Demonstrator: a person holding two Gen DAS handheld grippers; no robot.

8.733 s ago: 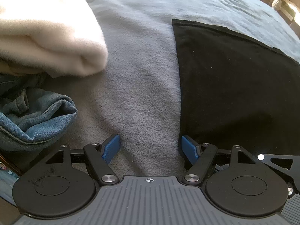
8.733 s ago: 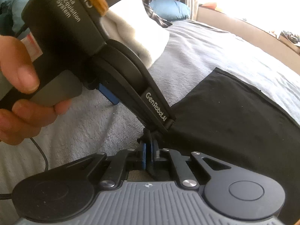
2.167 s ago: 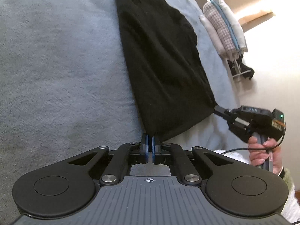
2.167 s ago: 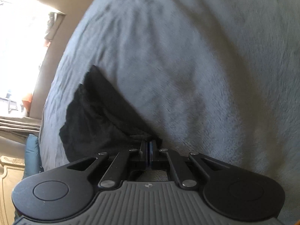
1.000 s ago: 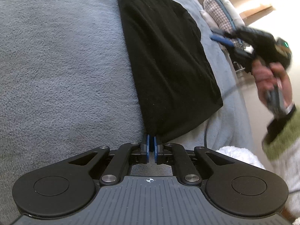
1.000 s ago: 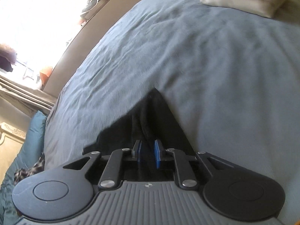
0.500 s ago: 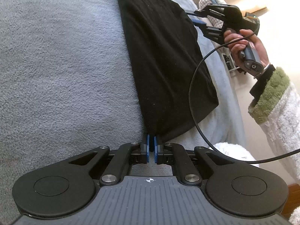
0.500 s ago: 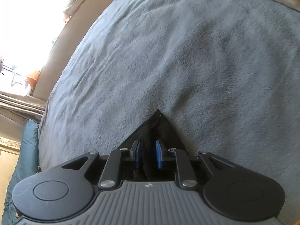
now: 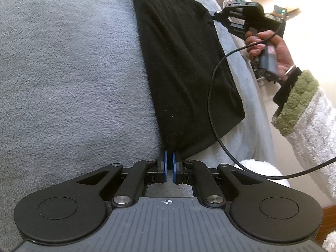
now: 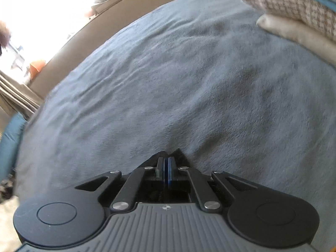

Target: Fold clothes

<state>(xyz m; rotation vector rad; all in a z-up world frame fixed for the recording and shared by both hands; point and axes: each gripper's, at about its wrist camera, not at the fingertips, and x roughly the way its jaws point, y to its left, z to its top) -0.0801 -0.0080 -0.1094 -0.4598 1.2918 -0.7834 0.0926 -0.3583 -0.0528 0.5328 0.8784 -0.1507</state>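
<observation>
Now, starting at the left, we see the grey blanket (image 9: pixel 69 79) of the bed filling that side of the left wrist view, bare and fuzzy. Next comes the black garment (image 9: pixel 180 63), folded into a long strip that runs from the far edge of the bed toward us and lies close to the bed's right edge. Our left gripper (image 9: pixel 170 159) sits at the garment's near corner with its blue pads (image 9: pixel 166 160) pinched together on the cloth, only a thin gap between them. Farther right, our right hand (image 9: pixel 271 48) holds the right gripper (image 9: pixel 216 16) at the garment's far right edge, its tip touching the black cloth; a black cable (image 9: pixel 212 96) loops from it across the garment, and a white fleece sleeve with a green cuff (image 9: pixel 294 105) covers the wrist.

In the right wrist view the right gripper (image 10: pixel 167 163) has its jaws pressed fully together, with a small point of black cloth (image 10: pixel 178 153) showing at its fingertips against the blanket (image 10: pixel 189 84). At the far right corner of the bed lies a stack of folded clothes (image 10: pixel 294 10), a checked piece on top of a cream one.
</observation>
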